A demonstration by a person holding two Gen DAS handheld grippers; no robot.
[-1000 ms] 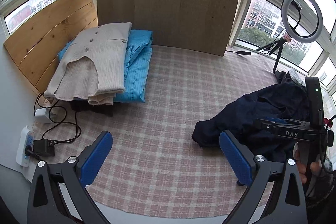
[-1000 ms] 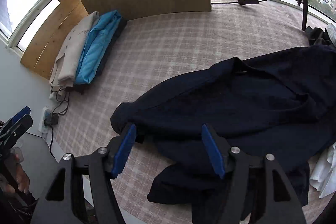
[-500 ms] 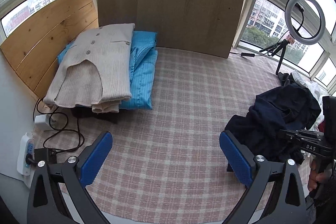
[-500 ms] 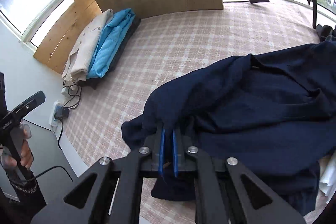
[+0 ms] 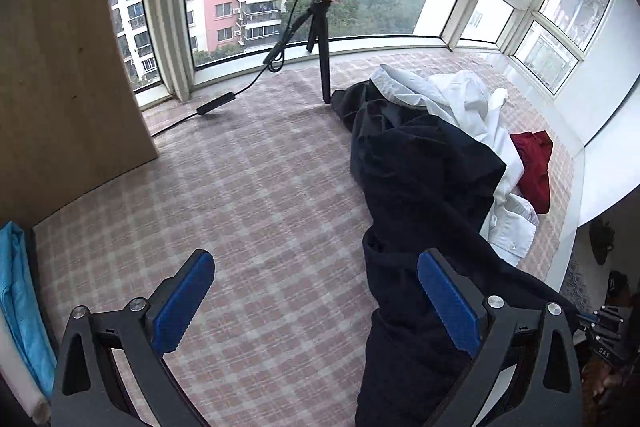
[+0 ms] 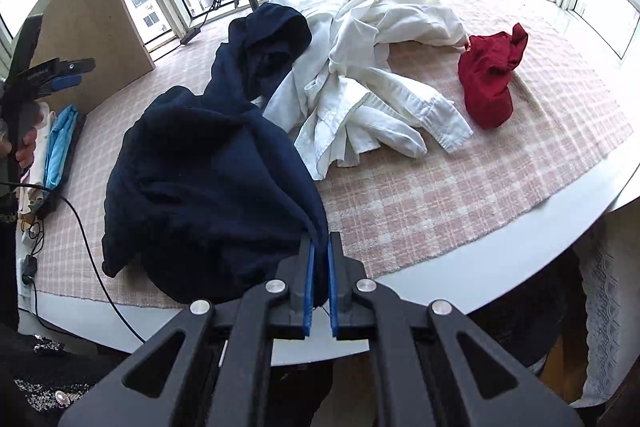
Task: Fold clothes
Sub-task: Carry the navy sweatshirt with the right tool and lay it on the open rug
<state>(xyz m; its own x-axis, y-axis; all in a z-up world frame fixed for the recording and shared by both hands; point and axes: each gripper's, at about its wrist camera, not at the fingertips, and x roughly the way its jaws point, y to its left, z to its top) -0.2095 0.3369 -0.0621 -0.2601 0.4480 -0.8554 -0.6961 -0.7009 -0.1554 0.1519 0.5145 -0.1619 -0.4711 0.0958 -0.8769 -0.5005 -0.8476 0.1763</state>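
Note:
A dark navy garment (image 6: 208, 179) lies bunched on the checked cloth, stretching from the heap of clothes to the near table edge. My right gripper (image 6: 319, 267) is shut on a fold of its hem. In the left wrist view the same navy garment (image 5: 420, 195) runs down the right side, passing behind the right blue pad (image 5: 448, 303). My left gripper (image 5: 316, 303) is open, its pads wide apart over bare checked cloth, with nothing between them. The left gripper (image 6: 60, 75) also shows at the far left of the right wrist view, held in a hand.
A crumpled white shirt (image 6: 372, 67) and a red garment (image 6: 488, 79) lie behind the navy one. Folded clothes (image 6: 60, 139) are stacked at the far left. A ring light on a tripod (image 5: 324, 39) stands by the window, beside a wooden board (image 5: 60, 75). A black cable (image 6: 92, 259) crosses the table's front edge (image 6: 520, 247).
The right gripper closed on the navy garment and dragged it toward the near table edge. The left gripper swung right, away from the folded stack, and stayed open.

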